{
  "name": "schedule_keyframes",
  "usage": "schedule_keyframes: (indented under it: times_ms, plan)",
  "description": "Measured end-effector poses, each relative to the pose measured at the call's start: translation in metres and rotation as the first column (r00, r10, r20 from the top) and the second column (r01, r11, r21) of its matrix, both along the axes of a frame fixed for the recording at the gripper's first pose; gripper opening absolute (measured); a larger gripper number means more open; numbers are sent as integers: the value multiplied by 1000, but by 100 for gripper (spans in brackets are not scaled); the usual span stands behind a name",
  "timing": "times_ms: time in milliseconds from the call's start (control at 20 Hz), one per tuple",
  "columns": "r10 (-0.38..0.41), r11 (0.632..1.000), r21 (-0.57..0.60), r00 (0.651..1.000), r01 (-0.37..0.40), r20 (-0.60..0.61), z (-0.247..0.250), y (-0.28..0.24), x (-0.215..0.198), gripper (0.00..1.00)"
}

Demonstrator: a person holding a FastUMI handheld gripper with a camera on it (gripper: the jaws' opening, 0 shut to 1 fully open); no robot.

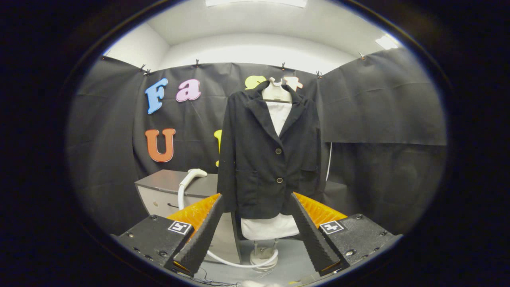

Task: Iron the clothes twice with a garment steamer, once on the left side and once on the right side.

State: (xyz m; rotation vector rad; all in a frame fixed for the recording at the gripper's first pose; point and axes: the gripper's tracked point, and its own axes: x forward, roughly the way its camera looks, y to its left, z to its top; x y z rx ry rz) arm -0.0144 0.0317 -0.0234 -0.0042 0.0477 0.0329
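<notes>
Gripper [257, 235] jaws wide, empty, aimed at the jacket [269, 155], which hangs buttoned on a mannequin stand so both fronts face out. Steamer head [193, 175] rests on the counter [175, 185] left of the jacket, hose trailing down; not yet picked up

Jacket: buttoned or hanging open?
Buttoned. The black jacket hangs upright on a white mannequin form, front panels meeting at two buttons. The tongs are open, empty, in front of it.

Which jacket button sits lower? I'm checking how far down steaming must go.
The button near the pockets is lower; the other button sits just under the lapels. The gripper is open.
</notes>
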Motion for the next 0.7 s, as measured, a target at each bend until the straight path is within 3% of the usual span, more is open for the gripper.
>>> schedule_keyframes:
  times_ms: [400, 700]
  plan:
    - [19, 1000, 1, 1000, -19, 0, 8, 29, 10, 100]
    - [46, 998, 31, 999, -46, -11, 23, 63, 47, 100]
